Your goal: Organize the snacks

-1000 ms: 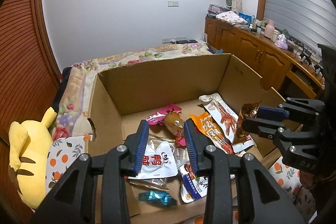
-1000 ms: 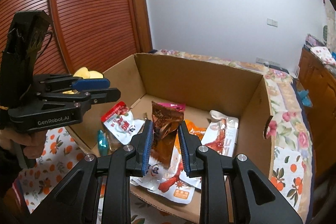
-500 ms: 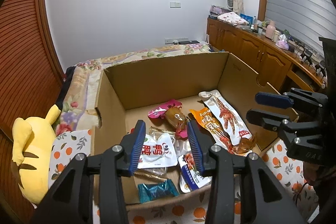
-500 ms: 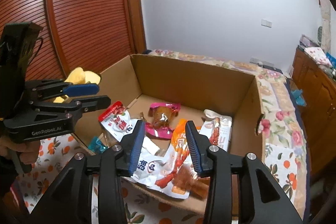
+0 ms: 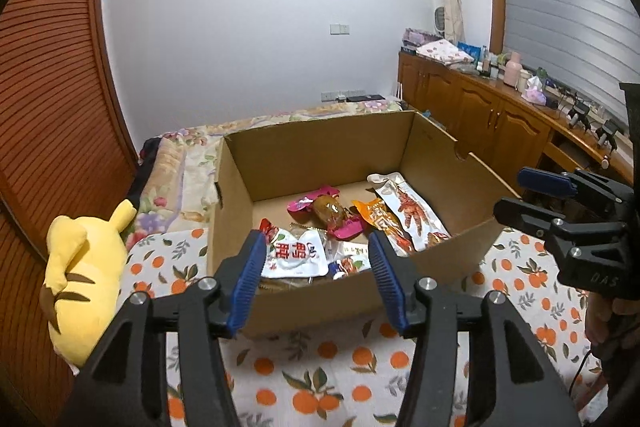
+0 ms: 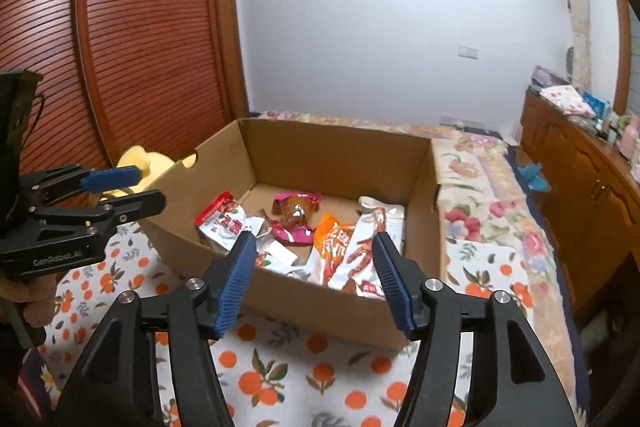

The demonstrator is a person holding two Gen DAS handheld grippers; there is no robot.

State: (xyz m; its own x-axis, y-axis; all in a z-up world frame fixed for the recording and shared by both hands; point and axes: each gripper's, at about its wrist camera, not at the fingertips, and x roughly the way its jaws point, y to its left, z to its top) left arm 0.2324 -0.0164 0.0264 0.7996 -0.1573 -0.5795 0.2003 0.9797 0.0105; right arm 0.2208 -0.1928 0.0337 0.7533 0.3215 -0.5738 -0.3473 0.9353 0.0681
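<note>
Covering bed (image 5: 192,163): orange-print cloth (image 5: 344,379)

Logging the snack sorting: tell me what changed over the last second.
Both tools pulled back out of the cardboard box. The right tool let go of the brown packet, which now lies in the box; the left tool holds nothing. Both have just been opening, nothing between their jaws. The yellow plush toy and the box stayed put.

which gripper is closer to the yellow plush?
Left. The left gripper hangs beside the yellow plush; the right gripper hangs past the box's far side.
</note>
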